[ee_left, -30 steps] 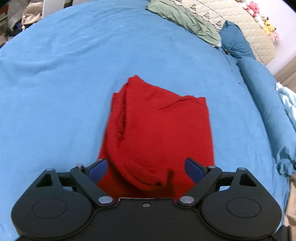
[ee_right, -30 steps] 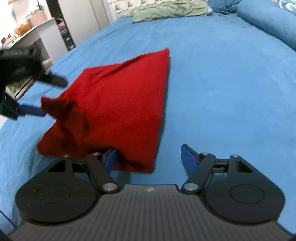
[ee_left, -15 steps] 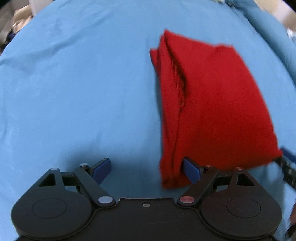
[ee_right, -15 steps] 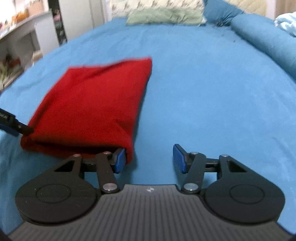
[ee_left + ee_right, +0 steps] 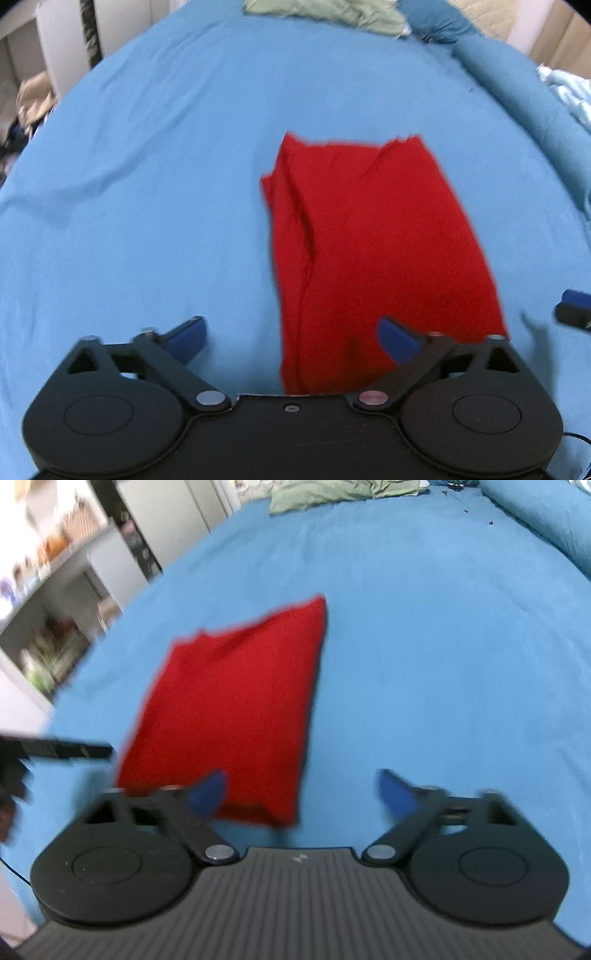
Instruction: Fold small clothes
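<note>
The red knitted cloth folded into a soft rectangle (image 5: 373,251) lies flat on the bed with the blue sheet (image 5: 147,184), out in the middle, well apart from the green pillow (image 5: 325,11) at the far end. It looks light, floppy and a bit fuzzy, so I think it will bend and sag when it is lifted, and the layers may slide apart if only the top one is pinched. A raised fold runs down its left side, and the far edge looks a little uneven. The left tongs (image 5: 291,336) are wide open and hold nothing; their right finger is over the near end of the cloth. The right tongs (image 5: 301,788) are wide open too, and empty, by the near right corner. A good place to grab would be the two near corners, pinching all the layers together.
</note>
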